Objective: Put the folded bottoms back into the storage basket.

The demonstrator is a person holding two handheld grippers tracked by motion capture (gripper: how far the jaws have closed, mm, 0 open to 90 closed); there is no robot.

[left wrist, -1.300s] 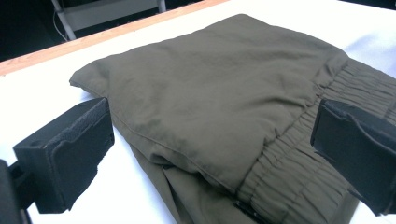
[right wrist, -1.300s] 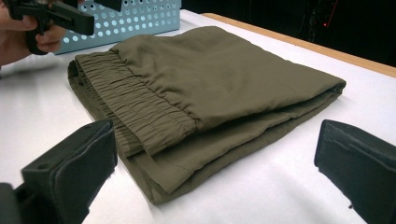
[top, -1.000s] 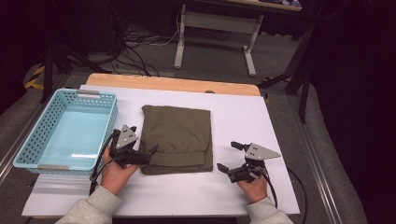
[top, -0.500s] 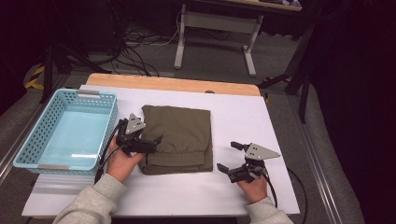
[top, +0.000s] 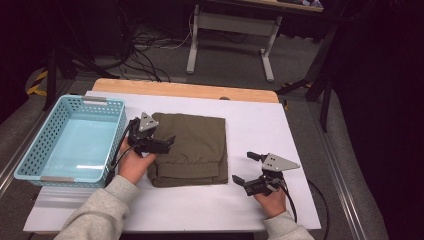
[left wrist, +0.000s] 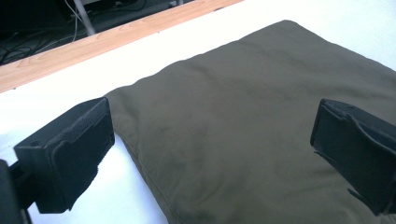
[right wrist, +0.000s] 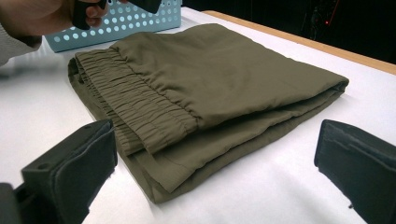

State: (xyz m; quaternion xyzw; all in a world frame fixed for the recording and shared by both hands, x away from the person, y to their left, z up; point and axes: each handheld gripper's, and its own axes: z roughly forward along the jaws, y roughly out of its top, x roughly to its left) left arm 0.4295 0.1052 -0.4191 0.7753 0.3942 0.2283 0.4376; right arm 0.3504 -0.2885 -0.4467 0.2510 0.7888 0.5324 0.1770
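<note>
Olive folded trousers (top: 192, 149) lie under the left gripper (top: 167, 142), jaws wide; right gripper (top: 246, 167) gapes empty.

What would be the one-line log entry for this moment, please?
left gripper: open, over trousers left edge | right gripper: open, on table, apart from trousers | basket: empty

A dim lab or workshop: a wooden table (top: 185, 90) under a white sheet (top: 260, 125) stands on grey carpet, with loose cables (top: 145, 42) on the far floor and a metal desk frame (top: 232, 37) behind.
</note>
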